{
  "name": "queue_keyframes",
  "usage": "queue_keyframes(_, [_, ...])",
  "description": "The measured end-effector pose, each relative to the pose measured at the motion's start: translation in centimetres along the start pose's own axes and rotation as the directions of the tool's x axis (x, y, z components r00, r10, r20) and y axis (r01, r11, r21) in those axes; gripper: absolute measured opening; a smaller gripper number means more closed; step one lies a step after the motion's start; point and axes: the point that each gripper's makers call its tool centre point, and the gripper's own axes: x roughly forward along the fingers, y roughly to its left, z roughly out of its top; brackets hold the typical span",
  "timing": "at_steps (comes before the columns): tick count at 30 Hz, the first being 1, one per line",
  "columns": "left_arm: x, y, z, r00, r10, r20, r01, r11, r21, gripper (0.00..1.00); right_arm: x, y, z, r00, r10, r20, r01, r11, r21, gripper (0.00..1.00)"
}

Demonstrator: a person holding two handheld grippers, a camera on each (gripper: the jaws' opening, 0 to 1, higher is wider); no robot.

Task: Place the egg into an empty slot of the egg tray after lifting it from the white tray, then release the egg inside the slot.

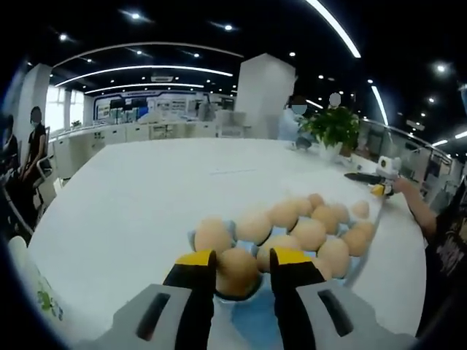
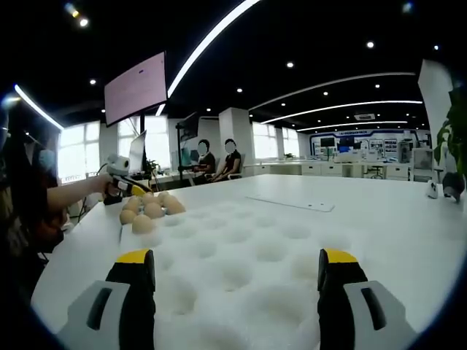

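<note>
**Left gripper closes on an egg**

Your left gripper [image 1: 243, 268] has its jaws tight around one egg [image 1: 237, 271], low over a blue egg tray [image 1: 252, 321]. Lower it straight into the slot and open only when it sits, because the neighbouring eggs [image 1: 306, 233] lie close. Your right gripper [image 2: 237, 271] stands wide apart and holds nothing, above the white tray [image 2: 241, 270]. Farther away, more eggs [image 2: 149, 206] rest on it.

Left gripper view sits low and close over the egg tray [image 1: 343, 273], facing across the desk [image 1: 146, 197]. Right gripper view looks back from the opposite side; both share the eggs [image 2: 149, 208].
</note>
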Motion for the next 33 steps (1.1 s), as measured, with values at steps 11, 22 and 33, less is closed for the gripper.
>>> queue_keyframes(11, [-0.5,-2.9,2.9,0.998,-0.040,0.057,0.036,0.997,0.066,0.38,0.1,0.0,0.0,1.000,-0.001,-0.002,0.001,1.000,-0.001,0.96])
queue_keyframes(22, [0.4,-8.9,5.6,0.983,-0.164,0.080,0.146,0.970,0.194,0.45,0.0,0.0,0.0,1.000,-0.001,-0.002,0.001,1.000,-0.001,0.96])
queue_keyframes(33, [1.6,-11.7,4.9,0.978,-0.205,0.032,0.192,0.952,0.237,0.47,0.0,0.0,0.0,1.000,-0.001,-0.004,0.001,1.000,-0.002,0.96])
